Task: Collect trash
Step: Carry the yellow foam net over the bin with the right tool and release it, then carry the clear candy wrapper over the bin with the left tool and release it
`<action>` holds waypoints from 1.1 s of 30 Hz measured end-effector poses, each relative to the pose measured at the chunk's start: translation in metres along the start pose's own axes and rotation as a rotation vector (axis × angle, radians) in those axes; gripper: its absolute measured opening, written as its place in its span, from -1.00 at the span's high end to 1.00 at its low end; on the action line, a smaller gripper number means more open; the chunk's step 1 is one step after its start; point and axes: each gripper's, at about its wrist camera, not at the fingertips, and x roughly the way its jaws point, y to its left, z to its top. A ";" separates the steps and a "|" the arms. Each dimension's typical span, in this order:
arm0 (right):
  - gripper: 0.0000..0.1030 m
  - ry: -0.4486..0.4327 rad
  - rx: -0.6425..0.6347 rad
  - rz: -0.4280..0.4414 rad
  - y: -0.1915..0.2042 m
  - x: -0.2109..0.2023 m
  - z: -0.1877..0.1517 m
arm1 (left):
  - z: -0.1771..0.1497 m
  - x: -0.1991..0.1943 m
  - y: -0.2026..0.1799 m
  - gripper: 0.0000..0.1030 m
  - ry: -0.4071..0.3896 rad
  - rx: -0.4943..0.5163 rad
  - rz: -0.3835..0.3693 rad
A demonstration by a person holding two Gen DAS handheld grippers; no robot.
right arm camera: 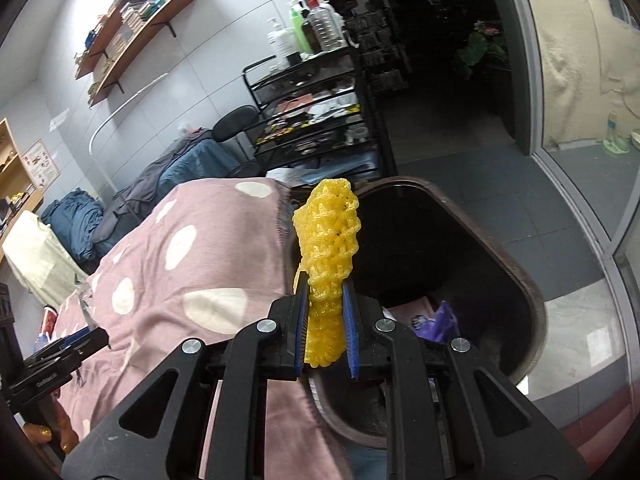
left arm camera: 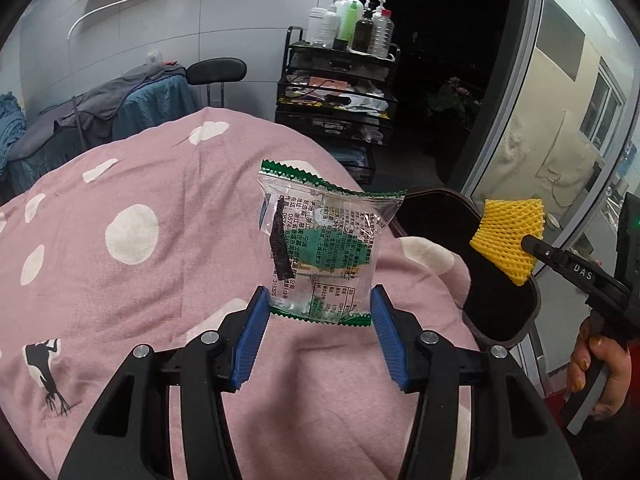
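Observation:
A clear plastic wrapper with green zigzag edges stands upright in my left gripper, whose blue pads are shut on its lower corners, above a pink dotted blanket. To its right my right gripper is shut on a yellow foam net and holds it over a dark bin. In the right wrist view the yellow foam net sticks up from my right gripper, squeezed between the pads over the bin's opening. Purple trash lies inside. My left gripper shows at the lower left.
The pink blanket covers a bed up to the bin's left rim. Behind stand a black mesh cart topped with bottles, a black chair and heaped blue and grey cloth. A glass door runs along the right.

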 end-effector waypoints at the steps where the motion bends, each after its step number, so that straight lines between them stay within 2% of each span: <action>1: 0.67 0.001 0.001 -0.012 -0.005 -0.001 -0.001 | -0.002 0.000 -0.005 -0.01 0.001 0.006 -0.006; 5: 0.67 0.014 0.005 -0.067 -0.023 -0.001 -0.006 | -0.004 0.003 -0.029 -0.01 0.005 0.039 -0.033; 12: 0.67 0.073 0.024 -0.104 -0.046 0.014 -0.016 | -0.010 0.013 -0.070 -0.01 0.033 0.094 -0.084; 13: 0.61 0.088 0.030 -0.103 -0.050 0.018 -0.018 | -0.011 0.015 -0.076 -0.01 0.040 0.100 -0.091; 15: 0.13 0.113 0.055 -0.102 -0.058 0.024 -0.024 | -0.013 0.019 -0.086 -0.01 0.049 0.113 -0.097; 16: -0.38 0.113 0.065 -0.101 -0.058 0.025 -0.026 | -0.014 0.021 -0.090 -0.01 0.052 0.120 -0.097; 17: -0.46 0.101 0.077 -0.098 -0.061 0.023 -0.029 | -0.016 0.022 -0.094 -0.01 0.057 0.126 -0.098; 22: -0.47 0.099 0.089 -0.104 -0.063 0.021 -0.037 | -0.017 0.032 -0.113 -0.01 0.083 0.157 -0.110; 25: -0.57 0.084 0.110 -0.113 -0.067 0.015 -0.040 | -0.017 0.038 -0.124 -0.01 0.094 0.182 -0.109; 33: -0.59 0.057 0.171 -0.153 -0.088 -0.003 -0.046 | -0.012 0.056 -0.147 -0.01 0.133 0.229 -0.120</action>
